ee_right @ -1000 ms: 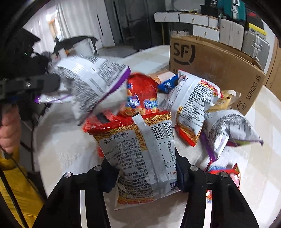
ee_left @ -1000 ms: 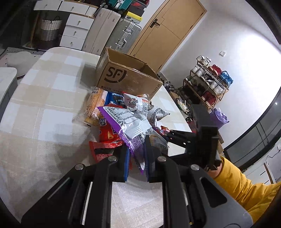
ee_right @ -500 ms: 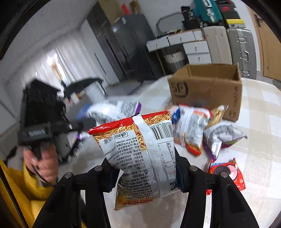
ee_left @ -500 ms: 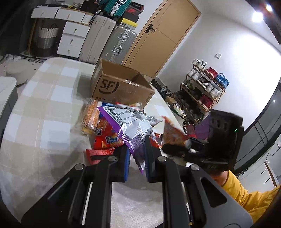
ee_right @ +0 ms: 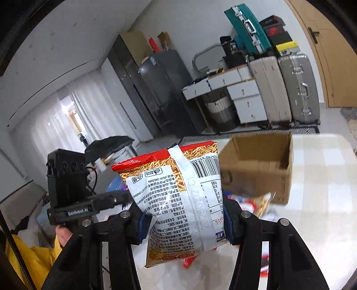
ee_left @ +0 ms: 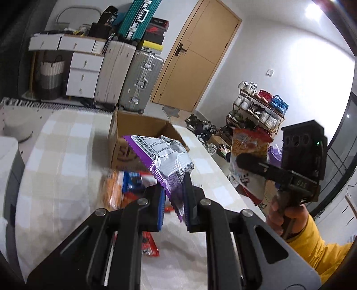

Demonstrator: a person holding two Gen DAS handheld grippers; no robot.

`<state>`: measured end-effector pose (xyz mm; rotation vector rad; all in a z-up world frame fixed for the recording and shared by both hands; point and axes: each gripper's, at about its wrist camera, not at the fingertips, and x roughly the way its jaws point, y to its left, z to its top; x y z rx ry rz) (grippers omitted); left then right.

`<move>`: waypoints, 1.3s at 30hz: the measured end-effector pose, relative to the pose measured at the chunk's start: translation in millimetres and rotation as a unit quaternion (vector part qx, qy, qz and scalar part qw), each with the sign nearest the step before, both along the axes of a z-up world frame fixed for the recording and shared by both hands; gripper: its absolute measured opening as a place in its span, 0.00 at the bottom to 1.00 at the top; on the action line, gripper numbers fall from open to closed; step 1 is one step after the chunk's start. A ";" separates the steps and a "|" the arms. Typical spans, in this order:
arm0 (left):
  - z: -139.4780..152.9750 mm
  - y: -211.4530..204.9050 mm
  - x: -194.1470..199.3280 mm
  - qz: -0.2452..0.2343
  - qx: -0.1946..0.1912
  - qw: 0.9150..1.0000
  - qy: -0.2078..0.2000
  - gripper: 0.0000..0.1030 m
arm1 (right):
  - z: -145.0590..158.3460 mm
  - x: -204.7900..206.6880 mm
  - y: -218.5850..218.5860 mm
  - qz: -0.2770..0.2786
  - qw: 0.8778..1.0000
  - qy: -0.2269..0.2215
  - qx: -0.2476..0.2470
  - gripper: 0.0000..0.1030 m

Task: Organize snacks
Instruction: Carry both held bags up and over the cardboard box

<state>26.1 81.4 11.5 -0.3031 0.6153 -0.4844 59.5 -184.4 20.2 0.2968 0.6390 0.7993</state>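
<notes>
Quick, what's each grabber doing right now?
Left gripper: shut on the purple snack bag.
Right gripper: shut on the red noodle snack bag.

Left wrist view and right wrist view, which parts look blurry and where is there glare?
Left wrist view: the snack pile and cardboard box are smeared, the purple bag stays sharp, and a ceiling light flares at top right. Right wrist view: the box is blurred, the noodle packet crisp, and the curtained window is washed out.
</notes>
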 end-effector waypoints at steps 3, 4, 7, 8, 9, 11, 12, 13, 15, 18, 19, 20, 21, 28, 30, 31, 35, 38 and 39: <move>15.1 -3.7 18.1 0.003 0.008 1.000 -0.010 0.10 | 14.2 15.1 -0.4 -0.009 1.000 -0.003 -0.002 0.51; 19.9 -4.2 24.0 0.006 0.009 1.000 -0.012 0.10 | 20.3 21.7 0.3 -0.011 1.000 -0.006 -0.004 0.51; 35.8 -8.1 45.8 0.011 0.016 1.000 -0.022 0.10 | 36.2 42.9 4.8 -0.015 1.000 -0.014 -0.008 0.51; 39.7 -9.5 53.3 0.012 0.020 0.999 -0.024 0.10 | 38.8 51.3 7.4 -0.016 1.000 -0.015 -0.009 0.51; 43.9 -11.2 64.4 0.014 0.023 0.999 -0.024 0.10 | 43.1 61.5 10.7 -0.018 1.000 -0.015 -0.013 0.51; 48.9 -13.3 82.4 0.019 0.028 0.999 -0.021 0.10 | 48.6 84.8 18.0 -0.020 0.999 -0.017 -0.026 0.51; 51.5 -15.4 95.6 0.021 0.029 0.999 -0.017 0.10 | 49.9 95.5 20.9 -0.021 0.999 -0.015 -0.030 0.51; 52.9 -16.1 104.6 0.024 0.029 0.999 -0.015 0.10 | 49.3 105.0 24.5 -0.022 0.999 -0.012 -0.035 0.51; 56.5 -22.7 127.6 0.027 0.040 0.999 -0.012 0.10 | 44.4 127.6 29.8 -0.027 0.999 -0.007 -0.044 0.51; 54.1 -30.8 164.0 0.031 0.047 0.998 0.000 0.10 | 31.4 162.1 35.8 -0.035 0.998 0.011 -0.057 0.51; 51.5 -33.5 176.5 0.032 0.047 0.998 0.008 0.10 | 24.9 173.7 37.4 -0.038 0.997 0.020 -0.062 0.51; 48.2 -36.3 190.1 0.031 0.049 0.998 0.017 0.10 | 17.2 184.7 38.7 -0.038 0.997 0.028 -0.063 0.51; 42.1 -40.6 203.1 0.030 0.052 0.998 0.025 0.10 | 9.1 195.8 39.8 -0.040 0.996 0.039 -0.066 0.51; -9.0 -61.1 273.4 0.025 0.075 0.993 0.084 0.10 | -46.4 245.4 42.3 -0.049 0.990 0.092 -0.096 0.51; -26.1 -68.4 286.0 0.023 0.082 0.991 0.099 0.10 | -60.8 254.8 42.6 -0.048 0.987 0.110 -0.104 0.51; -32.9 -69.9 291.7 0.023 0.084 0.991 0.104 0.11 | -68.0 258.6 42.4 -0.049 0.986 0.117 -0.109 0.51; -61.0 -77.9 309.2 0.020 0.098 0.987 0.125 0.11 | -90.3 268.7 43.9 -0.047 0.981 0.135 -0.131 0.51; -78.1 -84.9 322.3 0.018 0.102 0.985 0.139 0.11 | -101.9 272.8 45.0 -0.050 0.978 0.141 -0.143 0.51; -83.3 -84.1 328.3 0.018 0.103 0.984 0.145 0.11 | -106.2 275.2 44.6 -0.054 0.977 0.145 -0.147 0.51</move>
